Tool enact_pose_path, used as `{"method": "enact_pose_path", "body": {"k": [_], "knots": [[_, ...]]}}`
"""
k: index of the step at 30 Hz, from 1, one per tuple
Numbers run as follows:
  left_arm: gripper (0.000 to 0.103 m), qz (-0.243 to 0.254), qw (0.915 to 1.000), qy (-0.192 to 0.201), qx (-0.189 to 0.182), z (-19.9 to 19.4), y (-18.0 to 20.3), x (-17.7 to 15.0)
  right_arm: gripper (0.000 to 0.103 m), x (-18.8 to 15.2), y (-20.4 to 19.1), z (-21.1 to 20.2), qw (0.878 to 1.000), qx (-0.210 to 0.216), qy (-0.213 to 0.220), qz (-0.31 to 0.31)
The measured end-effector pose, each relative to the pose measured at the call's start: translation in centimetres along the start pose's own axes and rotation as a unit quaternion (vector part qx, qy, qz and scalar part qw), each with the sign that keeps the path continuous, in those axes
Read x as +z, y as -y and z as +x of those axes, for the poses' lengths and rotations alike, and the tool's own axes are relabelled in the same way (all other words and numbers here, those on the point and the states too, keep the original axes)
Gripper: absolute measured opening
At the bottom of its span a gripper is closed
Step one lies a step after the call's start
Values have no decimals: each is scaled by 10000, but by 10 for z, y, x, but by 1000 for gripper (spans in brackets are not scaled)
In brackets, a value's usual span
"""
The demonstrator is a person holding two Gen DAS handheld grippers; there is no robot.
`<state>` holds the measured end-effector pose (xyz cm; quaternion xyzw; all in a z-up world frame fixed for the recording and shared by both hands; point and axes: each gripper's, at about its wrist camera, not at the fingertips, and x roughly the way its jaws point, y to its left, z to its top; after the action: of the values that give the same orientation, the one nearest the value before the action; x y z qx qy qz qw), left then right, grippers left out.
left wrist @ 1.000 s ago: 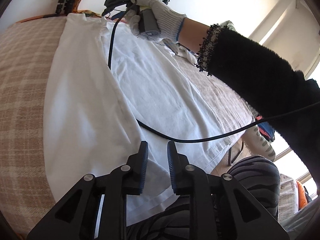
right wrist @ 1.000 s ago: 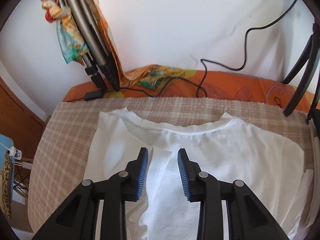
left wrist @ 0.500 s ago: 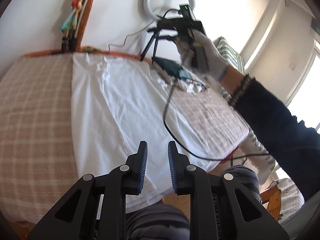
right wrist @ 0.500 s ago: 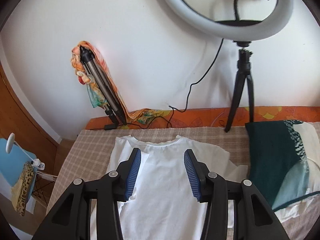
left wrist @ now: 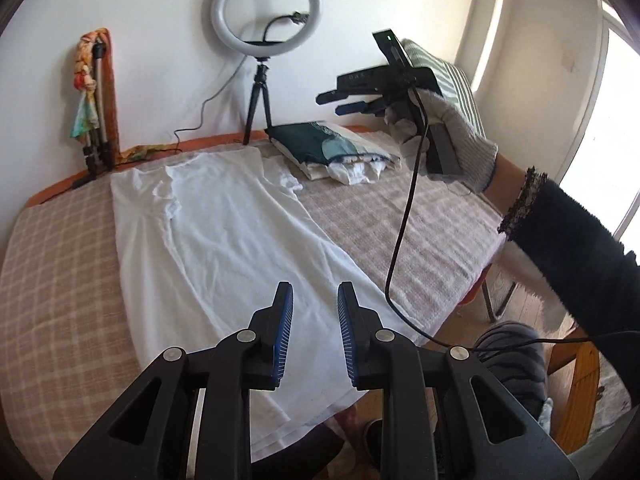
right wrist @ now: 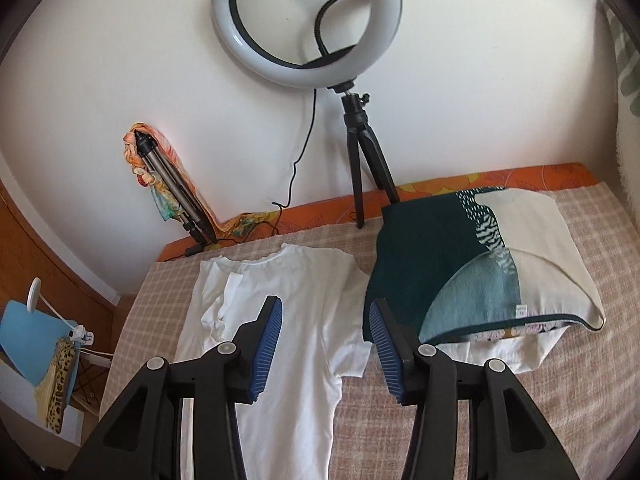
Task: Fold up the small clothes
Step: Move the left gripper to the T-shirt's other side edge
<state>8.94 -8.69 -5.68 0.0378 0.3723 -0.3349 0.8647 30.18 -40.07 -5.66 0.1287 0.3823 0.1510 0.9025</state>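
Note:
A white T-shirt [left wrist: 224,232] lies lengthwise on the checked table cover [left wrist: 56,264], its left side and sleeve folded inward. My left gripper [left wrist: 315,292] hovers above the shirt's hem end, jaws a little apart with nothing between them. A gloved hand [left wrist: 460,140] holds my right gripper [left wrist: 329,105] in the air over the folded stack. In the right wrist view the right gripper [right wrist: 325,308] is open and empty, above the shirt [right wrist: 304,288] near its right sleeve.
A stack of folded clothes [right wrist: 440,256], topped by a dark green and cream piece, sits right of the shirt. A ring light [right wrist: 224,8] on a tripod and a folded tripod [right wrist: 172,184] stand at the back wall. A black cable [left wrist: 404,224] hangs over the table's right edge.
Both grippers have lifted away from the shirt. The right one moved right from the collar towards the folded stack and its jaws widened. The left view now takes in the whole table.

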Motion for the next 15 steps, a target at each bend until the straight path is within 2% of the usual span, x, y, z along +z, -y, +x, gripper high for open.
{"method": "enact_pose_path", "body": {"k": [4,8,15], "knots": [[21,360,9984,-297,-310,42,30,-17,49,-22,22,10,9996,46,-262,97],[21,811,9942,-548,-452,79,59,-40,49,-39,40,18,9989,-18,-443,171],[21,1447,9837,-905,-564,120,94,-62,49,-46,67,18,9982,-172,-523,257]]}}
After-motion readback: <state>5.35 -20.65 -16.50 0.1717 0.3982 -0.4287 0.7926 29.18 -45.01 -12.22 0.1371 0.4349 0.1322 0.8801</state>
